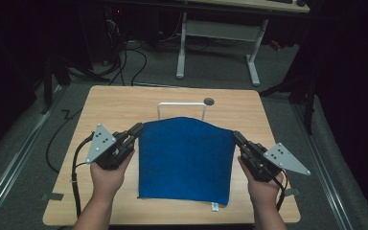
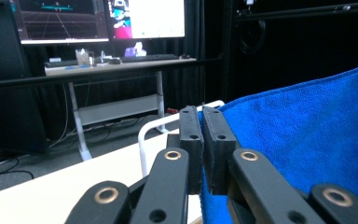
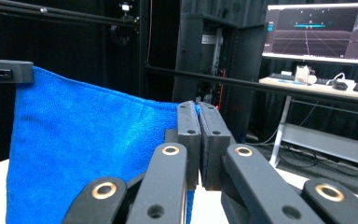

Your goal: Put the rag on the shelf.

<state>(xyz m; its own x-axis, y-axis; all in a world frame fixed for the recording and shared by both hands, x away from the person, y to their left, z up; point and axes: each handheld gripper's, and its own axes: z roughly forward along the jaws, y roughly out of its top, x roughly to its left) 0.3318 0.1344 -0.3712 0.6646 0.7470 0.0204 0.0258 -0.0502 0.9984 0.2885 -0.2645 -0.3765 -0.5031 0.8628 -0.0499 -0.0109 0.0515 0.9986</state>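
Two grippers, left (image 1: 137,128) and right (image 1: 236,137), each clamped on one blue cloth's (image 1: 186,158) top corners.

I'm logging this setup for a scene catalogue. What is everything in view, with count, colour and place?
towel: one, blue, held up by its two far corners over the table's middle, near edge on the table
wire rack: one, white, behind the towel
table: one, light wood, with a round hole near the far edge
desk: one, white-legged, beyond the table
monitors: two, lit, on the far desk
left gripper: one, black, shut on the towel's left corner
right gripper: one, black, shut on the right corner
hands: two, at the near edge
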